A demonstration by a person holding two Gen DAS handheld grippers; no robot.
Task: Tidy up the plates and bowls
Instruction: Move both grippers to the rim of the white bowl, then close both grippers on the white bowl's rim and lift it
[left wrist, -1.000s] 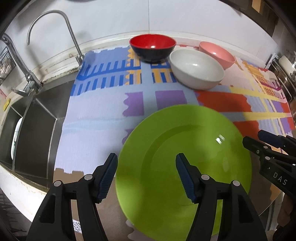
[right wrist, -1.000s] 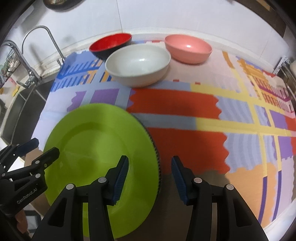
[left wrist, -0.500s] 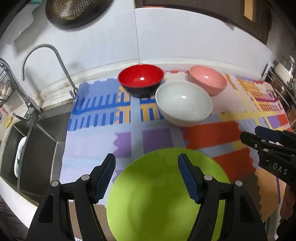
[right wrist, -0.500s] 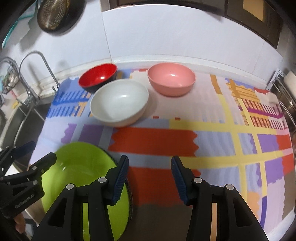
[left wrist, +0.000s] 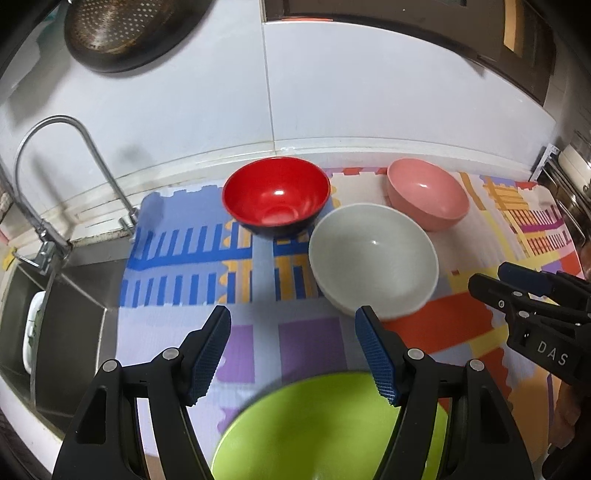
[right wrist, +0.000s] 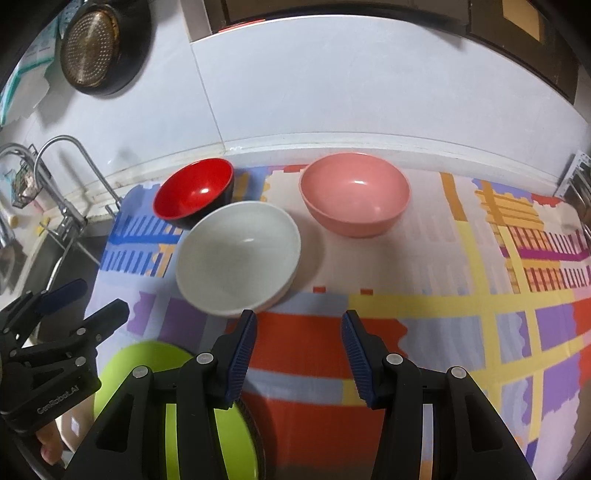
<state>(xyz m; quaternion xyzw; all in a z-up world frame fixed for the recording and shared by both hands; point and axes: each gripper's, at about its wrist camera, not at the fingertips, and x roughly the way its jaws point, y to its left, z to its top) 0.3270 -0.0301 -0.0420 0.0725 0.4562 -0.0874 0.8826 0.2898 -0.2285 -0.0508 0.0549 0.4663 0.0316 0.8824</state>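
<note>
A lime green plate (left wrist: 325, 424) lies flat on the patterned mat near the counter's front edge, below and behind both grippers. Further back stand a red bowl (left wrist: 275, 195), a white bowl (left wrist: 373, 258) and a pink bowl (left wrist: 426, 192), all upright and close together. My left gripper (left wrist: 291, 314) is open and empty, hovering over the mat just short of the white bowl. My right gripper (right wrist: 299, 315) is open and empty too, over the mat in front of the white bowl (right wrist: 238, 262) and pink bowl (right wrist: 354, 192). The plate (right wrist: 147, 360) shows at its lower left.
A steel sink (left wrist: 66, 325) with a faucet (left wrist: 74, 122) lies left of the mat (left wrist: 177, 258). A colander (left wrist: 129, 33) hangs on the white wall. A metal rack (left wrist: 569, 177) stands at the far right. A dish rests in the sink (left wrist: 33, 332).
Both grippers have drawn back and up from the green plate, which has slid to the bottom of both views. The bowls now sit nearer the middle of the views.
</note>
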